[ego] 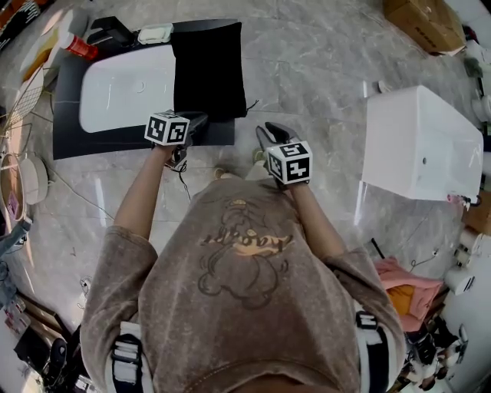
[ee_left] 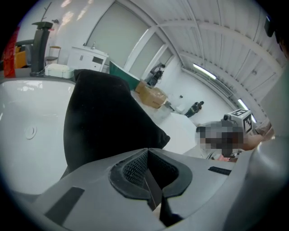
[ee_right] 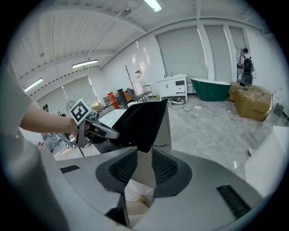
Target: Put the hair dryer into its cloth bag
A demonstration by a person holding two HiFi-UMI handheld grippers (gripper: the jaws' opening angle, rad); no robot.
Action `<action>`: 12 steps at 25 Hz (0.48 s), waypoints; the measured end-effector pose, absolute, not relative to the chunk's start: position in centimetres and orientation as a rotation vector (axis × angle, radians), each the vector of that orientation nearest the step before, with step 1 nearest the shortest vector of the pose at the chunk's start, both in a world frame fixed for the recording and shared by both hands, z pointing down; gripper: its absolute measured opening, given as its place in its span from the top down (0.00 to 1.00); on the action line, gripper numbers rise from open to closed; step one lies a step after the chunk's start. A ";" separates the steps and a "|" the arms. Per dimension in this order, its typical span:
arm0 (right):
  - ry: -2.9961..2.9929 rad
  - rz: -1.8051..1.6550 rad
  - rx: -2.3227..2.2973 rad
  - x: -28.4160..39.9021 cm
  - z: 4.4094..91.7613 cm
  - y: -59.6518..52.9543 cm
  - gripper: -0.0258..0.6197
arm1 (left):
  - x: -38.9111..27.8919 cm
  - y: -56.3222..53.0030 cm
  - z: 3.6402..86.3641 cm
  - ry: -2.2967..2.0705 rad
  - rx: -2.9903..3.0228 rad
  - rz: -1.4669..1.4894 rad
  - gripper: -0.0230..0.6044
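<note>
The black cloth bag (ego: 205,69) lies over the right end of a white basin (ego: 126,88) set in a black counter (ego: 69,115); its near corner hangs past the counter's edge, with a thin drawstring sticking out. My left gripper (ego: 201,119) is shut, its tips at the bag's near edge; the left gripper view shows nothing between its jaws (ee_left: 148,152) and the bag (ee_left: 104,117) just ahead. My right gripper (ego: 268,127) hovers a little to the right, partly open and empty (ee_right: 144,151), facing the bag (ee_right: 140,124). No hair dryer shows in any view.
A faucet and a white soap dish (ego: 155,33) stand behind the basin, and a red-capped bottle (ego: 77,46) at its left. A white tub (ego: 418,142) stands on the marble floor at right, a cardboard box (ego: 426,21) beyond it, and pink cloth (ego: 406,284) nearby.
</note>
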State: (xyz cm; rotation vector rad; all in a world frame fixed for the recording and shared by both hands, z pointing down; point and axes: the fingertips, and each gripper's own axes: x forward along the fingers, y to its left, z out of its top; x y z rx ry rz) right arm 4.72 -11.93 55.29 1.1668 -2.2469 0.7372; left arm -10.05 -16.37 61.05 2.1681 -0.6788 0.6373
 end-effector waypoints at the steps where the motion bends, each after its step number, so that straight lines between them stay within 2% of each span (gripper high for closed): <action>1: -2.251 0.729 1.161 5.1 55.1 -12.2 0.83 | -10.2 -16.5 61.2 -0.700 2.152 0.622 0.94; 12: -2.355 0.665 1.092 5.9 52.8 -14.8 0.83 | -10.2 -16.4 60.9 -0.790 2.089 0.472 0.93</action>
